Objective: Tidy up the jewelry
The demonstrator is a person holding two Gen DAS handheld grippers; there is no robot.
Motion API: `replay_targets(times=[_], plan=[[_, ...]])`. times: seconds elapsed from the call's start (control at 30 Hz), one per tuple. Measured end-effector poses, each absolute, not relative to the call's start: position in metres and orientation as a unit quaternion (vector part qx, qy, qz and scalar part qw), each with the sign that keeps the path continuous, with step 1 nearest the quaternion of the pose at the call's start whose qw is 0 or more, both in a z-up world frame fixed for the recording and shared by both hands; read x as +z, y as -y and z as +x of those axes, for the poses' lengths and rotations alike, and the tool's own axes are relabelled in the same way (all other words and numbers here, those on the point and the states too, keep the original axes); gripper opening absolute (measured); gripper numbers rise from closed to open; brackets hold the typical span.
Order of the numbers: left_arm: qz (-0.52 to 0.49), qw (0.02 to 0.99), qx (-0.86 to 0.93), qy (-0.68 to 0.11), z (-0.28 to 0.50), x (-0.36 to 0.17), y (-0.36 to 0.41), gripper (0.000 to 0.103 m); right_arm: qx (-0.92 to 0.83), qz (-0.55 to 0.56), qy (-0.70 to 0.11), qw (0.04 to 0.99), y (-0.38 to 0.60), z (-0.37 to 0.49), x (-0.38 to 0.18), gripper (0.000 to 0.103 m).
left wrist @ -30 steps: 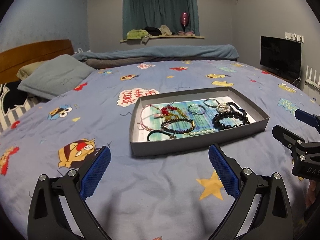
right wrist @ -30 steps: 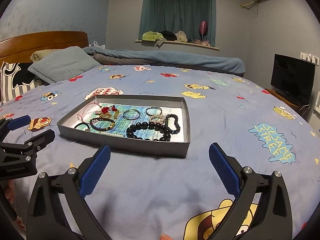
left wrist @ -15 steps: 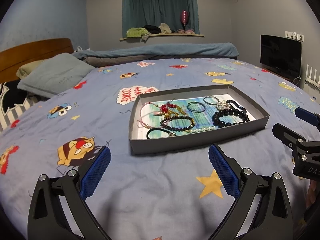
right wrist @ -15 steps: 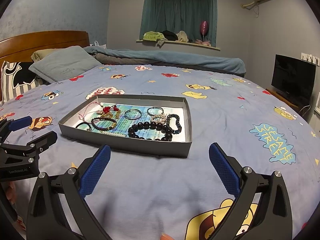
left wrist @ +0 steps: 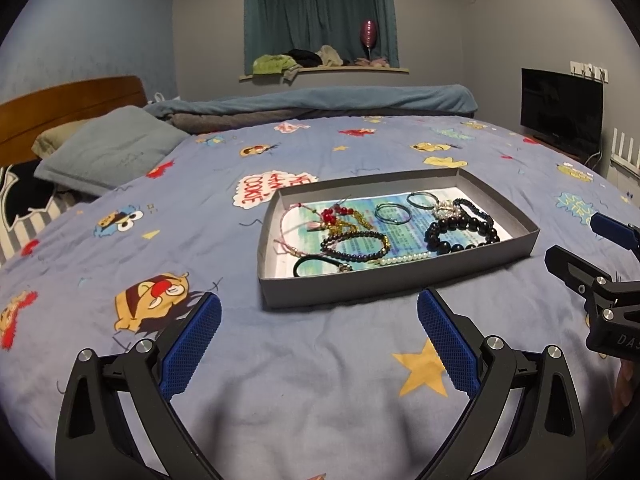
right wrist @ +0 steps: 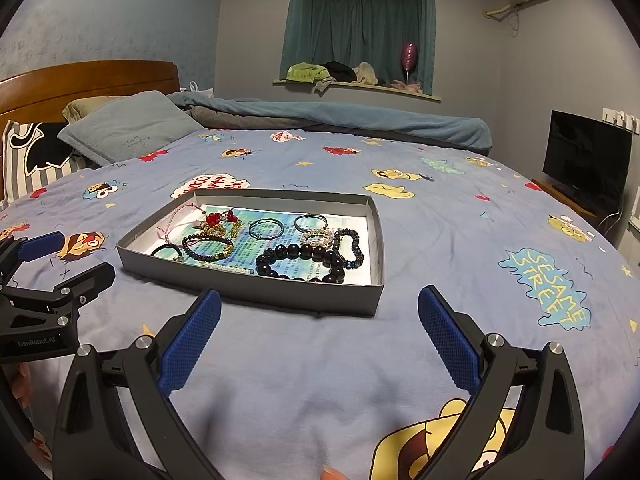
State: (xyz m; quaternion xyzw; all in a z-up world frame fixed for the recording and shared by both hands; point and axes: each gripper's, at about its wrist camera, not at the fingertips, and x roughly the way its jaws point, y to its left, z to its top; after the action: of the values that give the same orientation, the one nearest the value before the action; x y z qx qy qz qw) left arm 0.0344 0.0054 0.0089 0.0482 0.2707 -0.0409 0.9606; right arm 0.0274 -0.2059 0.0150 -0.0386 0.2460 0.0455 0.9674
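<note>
A shallow grey box (left wrist: 352, 292) (right wrist: 256, 288) lies on the bed and holds several bracelets. Inside are a large black bead bracelet (left wrist: 460, 234) (right wrist: 304, 262), a dark bead bracelet (left wrist: 354, 246), a white pearl strand (left wrist: 404, 259), two thin rings (left wrist: 394, 214), a red bead charm (left wrist: 334, 213) and a black cord (left wrist: 316, 266). My left gripper (left wrist: 318, 344) is open and empty, just in front of the box. My right gripper (right wrist: 320, 340) is open and empty, near the box's front right. Each gripper shows at the edge of the other's view.
The bed has a blue cartoon-print sheet (left wrist: 160, 248). Pillows (left wrist: 108, 148) and a wooden headboard (left wrist: 68, 100) lie at the left. A folded blanket (left wrist: 340, 100) lies across the far side. A dark TV (left wrist: 560, 108) stands at the right.
Both grippers have pulled back and risen slightly, so the box looks a little farther off. Both stay open. The jewelry has not moved.
</note>
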Motion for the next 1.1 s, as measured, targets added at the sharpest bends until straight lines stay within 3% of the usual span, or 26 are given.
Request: replay_targets(times=[1.1], plan=[[0.06, 0.96, -0.04, -0.272, 0.0351, 0.0063, -0.0103, 0.098, 0.045, -0.042, -0.248, 0.967, 0.2063, 0.0282, 0.0128, 0.097]])
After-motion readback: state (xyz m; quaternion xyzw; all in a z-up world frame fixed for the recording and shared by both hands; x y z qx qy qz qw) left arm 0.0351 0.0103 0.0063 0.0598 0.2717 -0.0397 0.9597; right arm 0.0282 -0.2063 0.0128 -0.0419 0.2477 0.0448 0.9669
